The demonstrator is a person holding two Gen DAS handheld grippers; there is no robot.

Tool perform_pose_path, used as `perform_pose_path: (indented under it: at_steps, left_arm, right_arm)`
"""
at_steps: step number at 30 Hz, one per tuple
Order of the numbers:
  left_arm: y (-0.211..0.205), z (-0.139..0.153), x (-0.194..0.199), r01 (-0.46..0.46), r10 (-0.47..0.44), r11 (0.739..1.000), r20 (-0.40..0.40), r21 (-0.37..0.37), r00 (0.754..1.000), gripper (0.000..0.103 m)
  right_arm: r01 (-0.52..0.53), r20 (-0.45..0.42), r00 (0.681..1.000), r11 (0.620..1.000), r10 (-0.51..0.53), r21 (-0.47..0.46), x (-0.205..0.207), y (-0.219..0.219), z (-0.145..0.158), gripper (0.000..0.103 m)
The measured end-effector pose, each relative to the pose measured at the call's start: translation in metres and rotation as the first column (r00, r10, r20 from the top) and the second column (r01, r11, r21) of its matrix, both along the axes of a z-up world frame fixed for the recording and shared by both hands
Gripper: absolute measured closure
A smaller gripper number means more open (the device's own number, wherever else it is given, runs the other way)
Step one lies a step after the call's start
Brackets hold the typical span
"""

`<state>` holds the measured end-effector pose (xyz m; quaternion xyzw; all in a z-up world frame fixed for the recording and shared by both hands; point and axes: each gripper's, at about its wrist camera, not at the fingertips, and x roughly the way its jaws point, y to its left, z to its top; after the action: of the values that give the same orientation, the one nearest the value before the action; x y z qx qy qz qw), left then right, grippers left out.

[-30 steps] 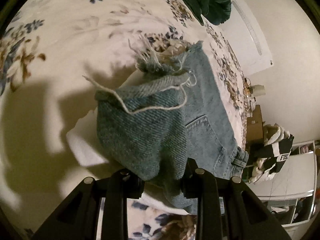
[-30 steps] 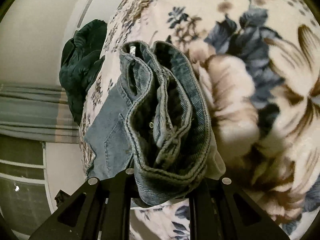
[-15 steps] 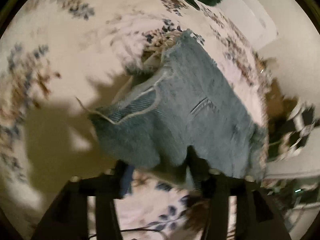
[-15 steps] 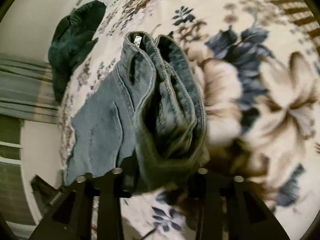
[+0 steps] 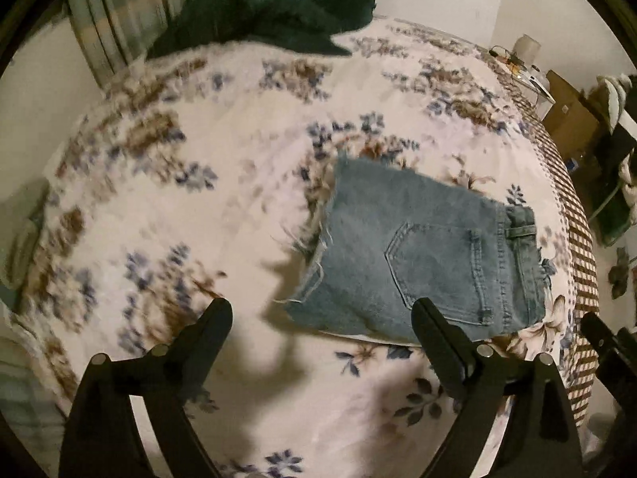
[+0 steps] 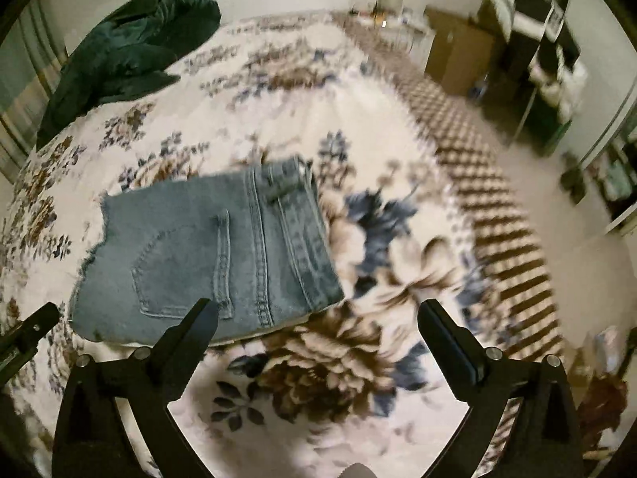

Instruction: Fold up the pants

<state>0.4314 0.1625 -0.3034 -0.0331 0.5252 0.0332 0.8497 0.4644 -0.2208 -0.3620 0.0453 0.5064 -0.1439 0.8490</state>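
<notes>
Left wrist view: left claw (image 5: 322, 310) spread wide, nothing between its fingers (image 5: 215, 318), held above the bed (image 5: 207, 215) and angled down at the floral blanket. Folded denim pants (image 5: 422, 255) lie flat on the blanket ahead and to the right of the claw, back pocket up, frayed hem toward the left, waistband toward the right edge of the bed. The right finger's tip overlaps the near edge of the denim in frame; contact can't be confirmed, it looks raised above the cloth. A dark green garment (image 5: 274, 12) is piled at the far end of the bed, well apart from the pants. Part of the right claw (image 5: 609, 346) shows at the lower right edge. Cardboard box (image 5: 573, 119) stands beyond the bed on the right. Right wrist view: right claw (image 6: 318, 318) also wide apart and empty, hovering over the blanket (image 6: 358, 358), pitched down. Pants (image 6: 207, 255) sit ahead-left of it, same compact fold, pocket up, waistband on the right side. Left finger tip overlaps the near denim edge in frame; touching or not can't be told. Green garment (image 6: 119, 55) at far left of the bed. Tip of the left claw (image 6: 36, 326) enters at the left edge. Frame is motion-blurred on the right, checkered bed edge (image 6: 497, 207) smeared.
</notes>
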Motion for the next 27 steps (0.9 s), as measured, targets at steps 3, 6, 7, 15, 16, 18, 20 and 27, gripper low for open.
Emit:
perform_pose_path:
  at_steps: [3,6,7,15,16,18,20,27]
  left_arm:
    - [0.000,0.036,-0.015,0.014,-0.016,0.999,0.044,0.030,0.999,0.011]
    - [-0.001,0.064,-0.029,0.023,-0.027,0.999,0.077,0.047,0.997,0.011]
    - [-0.002,0.074,-0.036,0.024,-0.029,0.998,0.089,0.052,0.996,0.011]
    - [-0.010,0.160,-0.110,0.039,-0.054,0.996,0.189,0.086,0.980,0.011]
    - [-0.011,0.170,-0.121,0.039,-0.056,0.995,0.201,0.087,0.978,0.011]
    - [-0.014,0.191,-0.145,0.041,-0.059,0.995,0.222,0.088,0.973,0.011]
    - [-0.016,0.210,-0.168,0.042,-0.062,0.995,0.244,0.087,0.968,0.011]
    - [-0.018,0.268,-0.242,0.029,-0.052,0.996,0.307,0.082,0.950,0.011]
  right_arm:
    - [-0.016,0.020,1.000,1.000,0.016,-0.017,-0.009,0.011,0.034,0.001]
    - [-0.029,0.048,0.998,0.999,0.030,-0.016,-0.024,0.019,0.067,0.001]
    - [-0.033,0.060,0.998,0.999,0.034,-0.018,-0.032,0.021,0.079,0.001]
    - [-0.080,0.148,0.985,0.996,0.085,-0.037,-0.109,0.039,0.174,0.001]
    - [-0.089,0.164,0.982,0.995,0.094,-0.040,-0.121,0.042,0.187,0.001]
    - [-0.110,0.197,0.973,0.993,0.117,-0.042,-0.150,0.048,0.216,0.001]
    - [-0.122,0.228,0.965,0.991,0.129,-0.047,-0.175,0.051,0.240,0.001]
    - [-0.163,0.327,0.928,0.984,0.177,-0.071,-0.273,0.066,0.324,0.001]
